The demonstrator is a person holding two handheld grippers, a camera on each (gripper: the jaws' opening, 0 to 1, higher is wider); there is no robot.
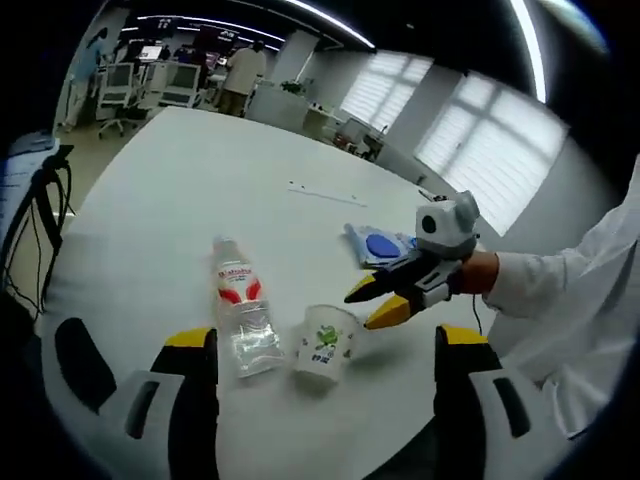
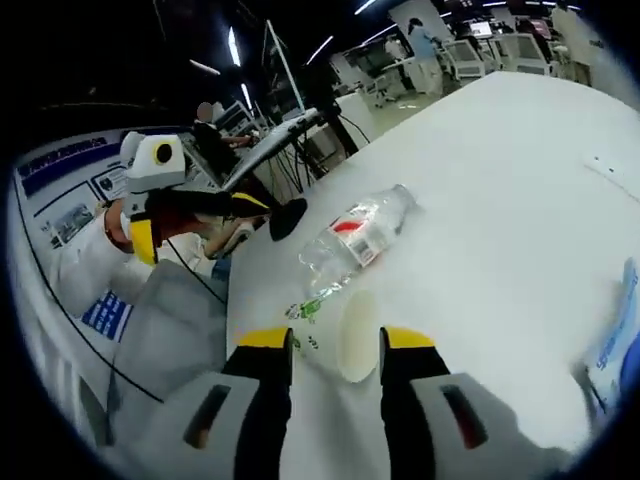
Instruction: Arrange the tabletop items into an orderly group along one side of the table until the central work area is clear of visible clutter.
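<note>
A clear plastic bottle (image 1: 240,305) (image 2: 355,240) with a red and white label lies on its side on the white table (image 1: 180,190). Beside it a white paper cup (image 1: 325,348) (image 2: 338,335) with a green print also lies on its side. My left gripper (image 1: 325,338) is wide open, its jaws on either side of the bottle and cup, short of both. My right gripper (image 2: 335,342) (image 1: 373,304) is open, its yellow tips right at the cup's rim; whether they touch it I cannot tell. Seen from the right gripper view, the left gripper (image 2: 195,222) hovers beyond the table edge.
A blue and white packet (image 1: 380,245) (image 2: 615,340) lies behind the right gripper. A thin pale strip (image 1: 320,193) (image 2: 605,165) sits further out on the table. Cables (image 1: 45,230) hang off the left edge. Office chairs (image 1: 120,95) and people stand in the background.
</note>
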